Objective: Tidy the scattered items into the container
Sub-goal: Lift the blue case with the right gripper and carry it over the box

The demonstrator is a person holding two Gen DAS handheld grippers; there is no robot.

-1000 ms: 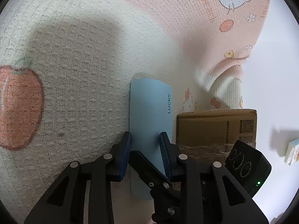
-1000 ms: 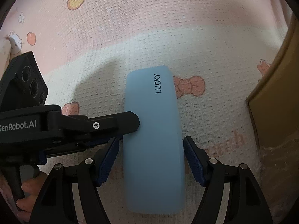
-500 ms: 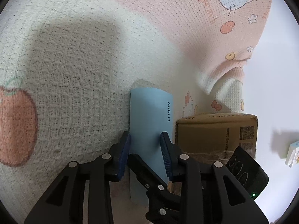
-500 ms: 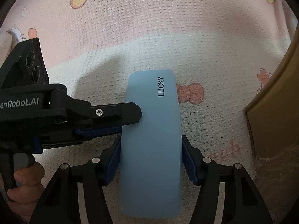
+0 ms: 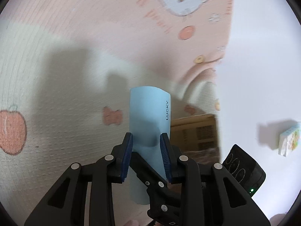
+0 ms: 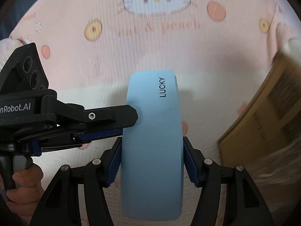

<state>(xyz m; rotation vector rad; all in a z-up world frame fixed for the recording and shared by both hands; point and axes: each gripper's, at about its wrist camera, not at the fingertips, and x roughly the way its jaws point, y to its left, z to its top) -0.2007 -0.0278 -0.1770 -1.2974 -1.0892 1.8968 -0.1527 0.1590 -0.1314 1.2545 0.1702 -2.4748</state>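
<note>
The light blue case marked "LUCKY" fills the lower centre of the right wrist view, pinched across its width by the right gripper, whose blue-padded fingers press both long edges. From the left of that frame the left gripper reaches in, its fingers clamped on the case's side edge. In the left wrist view the left gripper grips the case at centre. The cardboard box sits just right of it, on the cartoon-print blanket.
</note>
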